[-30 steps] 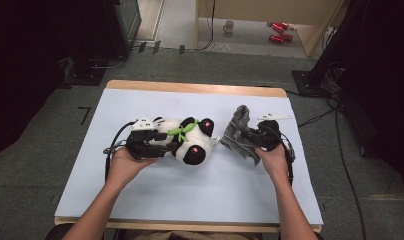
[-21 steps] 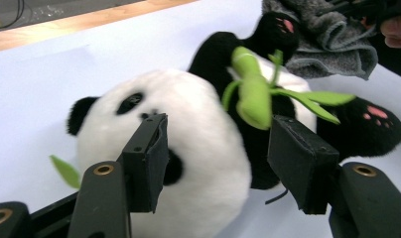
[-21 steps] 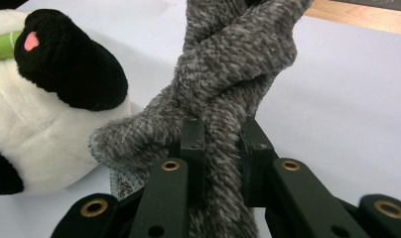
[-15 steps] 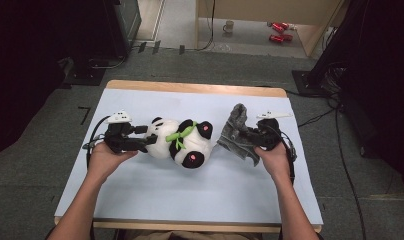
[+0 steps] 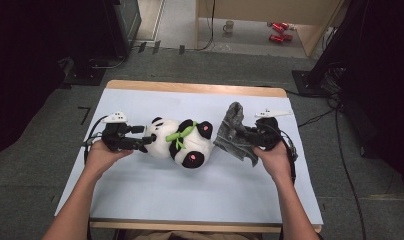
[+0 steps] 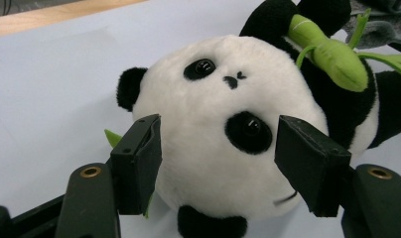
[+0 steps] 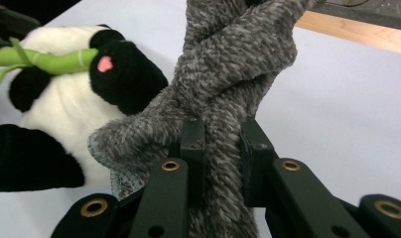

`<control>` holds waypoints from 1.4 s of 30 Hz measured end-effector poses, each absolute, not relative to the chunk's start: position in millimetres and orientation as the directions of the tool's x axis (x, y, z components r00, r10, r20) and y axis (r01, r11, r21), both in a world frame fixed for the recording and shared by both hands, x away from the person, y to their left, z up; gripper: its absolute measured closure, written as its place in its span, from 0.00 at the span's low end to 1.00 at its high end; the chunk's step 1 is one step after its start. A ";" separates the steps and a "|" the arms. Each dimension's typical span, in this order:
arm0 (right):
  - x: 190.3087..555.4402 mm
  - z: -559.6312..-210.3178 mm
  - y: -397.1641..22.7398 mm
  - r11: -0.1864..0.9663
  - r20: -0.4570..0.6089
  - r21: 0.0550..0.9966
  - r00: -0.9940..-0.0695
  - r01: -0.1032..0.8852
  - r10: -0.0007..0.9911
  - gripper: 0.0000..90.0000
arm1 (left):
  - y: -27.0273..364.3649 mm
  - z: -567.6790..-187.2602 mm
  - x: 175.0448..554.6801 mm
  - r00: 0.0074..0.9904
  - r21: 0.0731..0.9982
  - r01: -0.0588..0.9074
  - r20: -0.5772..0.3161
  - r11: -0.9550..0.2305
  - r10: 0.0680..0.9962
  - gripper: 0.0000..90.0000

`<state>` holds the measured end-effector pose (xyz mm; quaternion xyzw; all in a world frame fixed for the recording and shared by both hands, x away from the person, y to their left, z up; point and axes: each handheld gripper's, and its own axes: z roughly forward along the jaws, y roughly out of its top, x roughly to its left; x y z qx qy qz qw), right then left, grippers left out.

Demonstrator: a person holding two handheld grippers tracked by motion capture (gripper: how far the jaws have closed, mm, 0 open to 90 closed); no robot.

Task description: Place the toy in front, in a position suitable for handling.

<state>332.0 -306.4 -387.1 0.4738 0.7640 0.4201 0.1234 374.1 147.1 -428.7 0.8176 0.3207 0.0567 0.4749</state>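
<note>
A black-and-white plush panda with a green bamboo sprig lies on its back in the middle of the pale blue table. My left gripper reaches in from the left. Its jaws have just been opening and now stand wide on either side of the panda's head, not squeezing it. My right gripper is shut on a grey knitted cloth just right of the panda. In the right gripper view the cloth rises bunched between the closed pads, with the panda to the left behind it.
The table has a wooden far edge. On the floor beyond it stand a mug and red objects beside a wooden cabinet. Dark equipment stands at the far left and cables trail along the right side.
My left gripper has slid left along the panda to its head, and its jaws have spread. The right gripper has lifted the grey cloth slightly. The panda has barely shifted.
</note>
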 end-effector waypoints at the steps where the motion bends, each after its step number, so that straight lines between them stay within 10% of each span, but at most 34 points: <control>1: 331.3 -385.2 -305.7 0.199 0.211 0.759 -0.523 0.620 0.826 0.86 | 147.2 -430.6 376.0 0.790 0.813 0.470 -0.214 -0.343 0.575 0.38; 21: 319.1 -345.2 -243.5 0.252 0.195 0.831 -0.685 0.495 0.702 0.86 | 139.9 -449.0 381.5 0.787 0.786 0.520 -0.290 -0.334 0.545 0.44; 42: 334.0 -408.9 -205.6 0.364 0.168 0.748 -0.689 0.555 0.705 0.88 | 125.7 -442.7 368.4 0.775 0.770 0.495 -0.180 -0.404 0.606 0.68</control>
